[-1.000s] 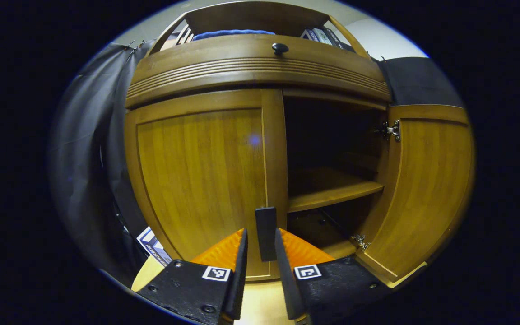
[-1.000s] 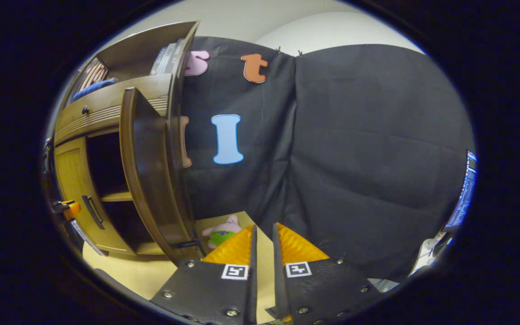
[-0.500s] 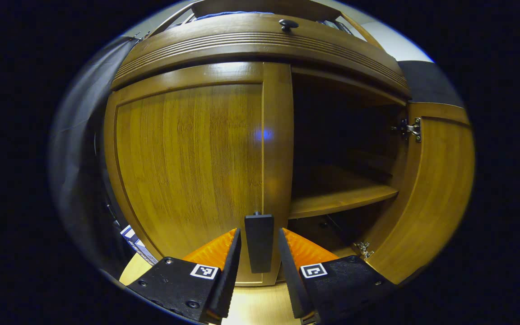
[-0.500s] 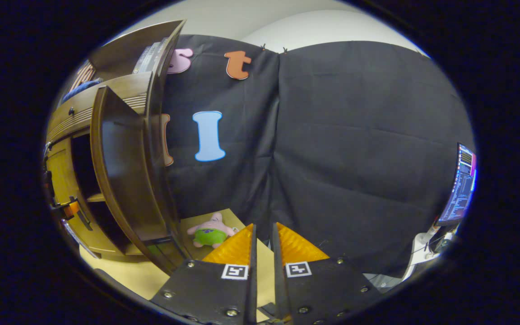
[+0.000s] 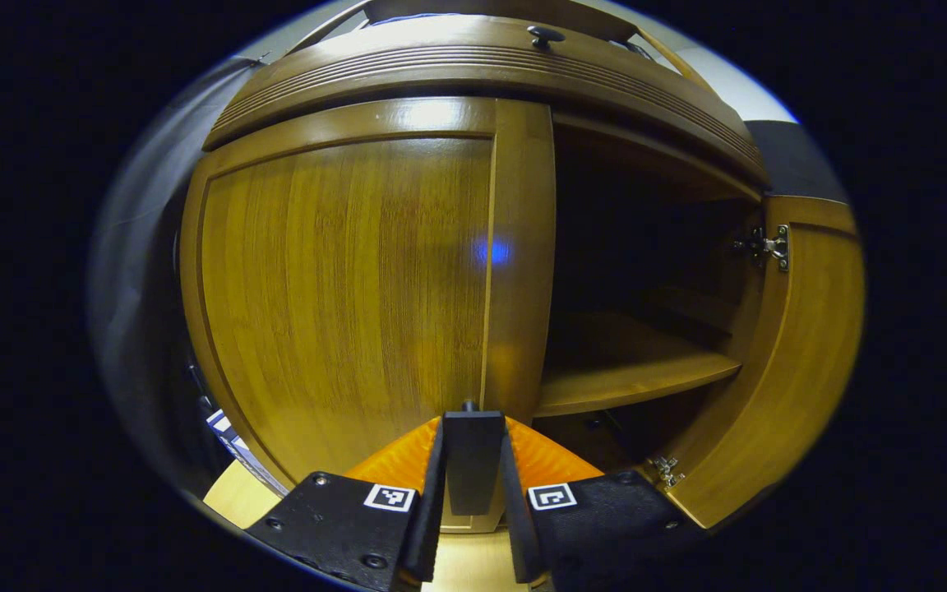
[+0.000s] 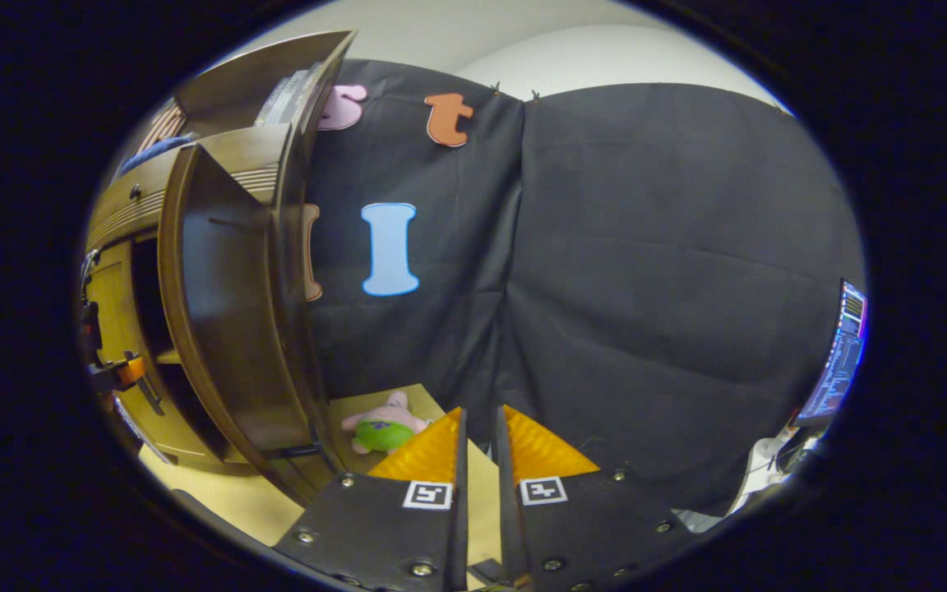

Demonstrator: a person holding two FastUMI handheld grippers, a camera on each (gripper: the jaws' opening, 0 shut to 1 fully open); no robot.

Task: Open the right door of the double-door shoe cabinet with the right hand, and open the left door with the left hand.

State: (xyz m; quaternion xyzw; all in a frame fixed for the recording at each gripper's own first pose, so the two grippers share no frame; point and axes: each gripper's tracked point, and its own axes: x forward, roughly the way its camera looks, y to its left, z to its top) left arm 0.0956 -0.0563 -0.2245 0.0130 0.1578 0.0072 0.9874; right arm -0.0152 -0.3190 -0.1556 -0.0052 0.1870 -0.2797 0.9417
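Note:
The wooden shoe cabinet's left door (image 5: 342,288) is closed. Its black bar handle (image 5: 472,469) stands upright between the orange fingers of my left gripper (image 5: 473,427), which press it from both sides. The right door (image 5: 802,362) is swung wide open on its hinges, baring a dark interior with a shelf (image 5: 630,382). In the right gripper view, the open right door (image 6: 219,312) is at the left, seen from outside. My right gripper (image 6: 479,415) hangs apart from it, shut and holding nothing. The left gripper (image 6: 124,372) shows as an orange bit at the left door (image 6: 116,304).
A drawer with a round black knob (image 5: 546,34) runs above the doors. A pink and green plush toy (image 6: 383,423) lies on the pale floor (image 6: 235,501) by the cabinet's right side. A lit monitor (image 6: 839,353) stands at the far right.
My left gripper moved up to the left door's handle and its fingers closed onto it. The right gripper stayed shut and only swayed a little.

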